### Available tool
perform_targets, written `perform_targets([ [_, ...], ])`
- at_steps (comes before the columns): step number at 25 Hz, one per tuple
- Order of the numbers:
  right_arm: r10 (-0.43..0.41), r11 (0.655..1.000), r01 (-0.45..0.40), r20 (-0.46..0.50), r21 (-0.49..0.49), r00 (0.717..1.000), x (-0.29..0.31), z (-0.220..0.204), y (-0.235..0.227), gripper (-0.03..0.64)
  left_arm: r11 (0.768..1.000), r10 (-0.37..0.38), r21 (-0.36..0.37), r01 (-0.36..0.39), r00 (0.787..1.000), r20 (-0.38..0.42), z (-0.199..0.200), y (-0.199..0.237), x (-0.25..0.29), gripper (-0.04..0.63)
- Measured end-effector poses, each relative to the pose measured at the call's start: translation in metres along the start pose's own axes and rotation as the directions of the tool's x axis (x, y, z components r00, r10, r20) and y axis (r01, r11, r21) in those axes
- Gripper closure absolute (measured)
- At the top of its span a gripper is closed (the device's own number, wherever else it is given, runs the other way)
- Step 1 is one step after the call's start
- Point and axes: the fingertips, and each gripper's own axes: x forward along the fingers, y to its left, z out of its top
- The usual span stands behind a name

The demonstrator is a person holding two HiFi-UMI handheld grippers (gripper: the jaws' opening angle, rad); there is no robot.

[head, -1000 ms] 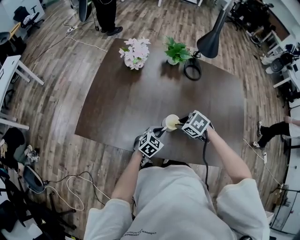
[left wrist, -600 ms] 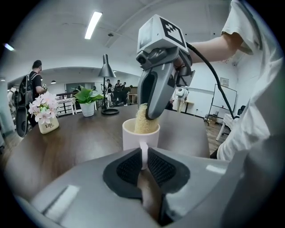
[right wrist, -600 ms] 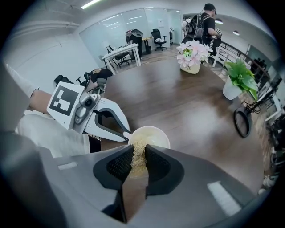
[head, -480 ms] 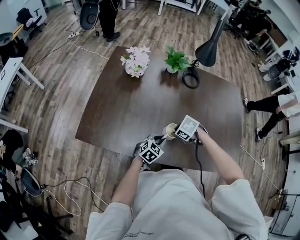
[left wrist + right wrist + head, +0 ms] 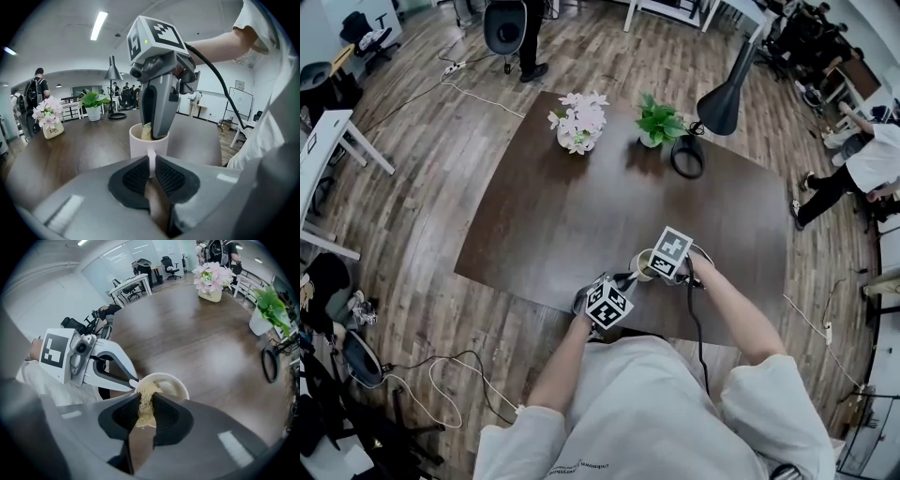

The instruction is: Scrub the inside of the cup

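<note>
Cup (image 5: 139,144), white, upright on dark table (image 5: 581,216), directly ahead of left gripper (image 5: 151,167); jaws of left gripper clamped on cup handle (image 5: 151,154). Right gripper (image 5: 145,409) above cup, pointing down into it; jaws pinched on yellow sponge (image 5: 148,391), sponge tip inside cup mouth. Flower pot (image 5: 578,122), green plant (image 5: 656,120), black lamp (image 5: 720,89) well beyond both grippers, at far table edge.

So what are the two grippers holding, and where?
The left gripper pinches the white cup by its handle. The right gripper pinches a yellowish sponge by its near end.
</note>
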Motion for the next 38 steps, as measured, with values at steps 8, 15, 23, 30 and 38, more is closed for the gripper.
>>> perform_targets([
  [8,0.023,0.999,-0.022,-0.013,0.025,1.000,0.005,0.002,-0.002,0.525,1.000,0.005,-0.002,-0.005,1.000,-0.005,0.001,0.001,0.000,0.555],
  [15,0.050,0.998,-0.050,0.004,0.043,0.999,-0.001,0.006,-0.001,0.525,1.000,0.001,-0.008,-0.001,1.000,-0.005,0.001,0.003,0.002,0.555],
  [23,0.075,0.994,-0.077,0.037,0.072,0.997,-0.009,0.009,0.000,0.525,1.000,-0.017,-0.001,0.017,1.000,-0.015,0.000,0.000,0.005,0.554],
  [30,0.071,0.991,-0.078,0.064,0.113,0.995,-0.015,0.010,-0.002,0.523,0.999,-0.035,0.000,0.035,0.999,-0.010,0.002,-0.005,0.004,0.554],
  [38,0.038,0.992,-0.046,0.071,0.116,0.997,-0.019,0.014,-0.008,0.523,0.998,-0.055,-0.013,0.055,0.998,-0.009,0.001,-0.009,0.002,0.552],
])
